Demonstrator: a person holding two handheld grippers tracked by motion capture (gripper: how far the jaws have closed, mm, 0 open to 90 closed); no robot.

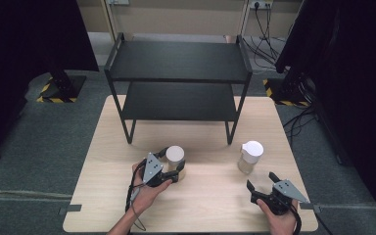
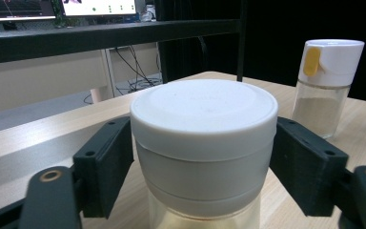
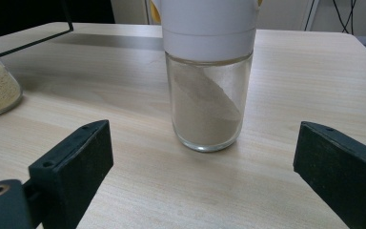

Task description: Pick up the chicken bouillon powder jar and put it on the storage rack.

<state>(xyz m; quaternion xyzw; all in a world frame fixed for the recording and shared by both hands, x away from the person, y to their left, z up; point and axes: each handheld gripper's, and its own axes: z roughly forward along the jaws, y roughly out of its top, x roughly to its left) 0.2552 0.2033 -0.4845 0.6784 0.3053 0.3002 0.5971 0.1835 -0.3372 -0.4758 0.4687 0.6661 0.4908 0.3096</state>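
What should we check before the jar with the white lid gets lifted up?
1. Left tool around the white-lidded jar: ok, one jaw on each side of the lid.
2. Pads pressing firmly on it: cannot tell; they sit right at the lid's sides.
3. Jar upright on the table: ok.
4. Shaker jar out of the way: ok, it stands apart to the right.
5. Right tool free: ok, jaws wide open, short of the shaker jar.
6. Space on the black shelf: ok, both levels look bare.
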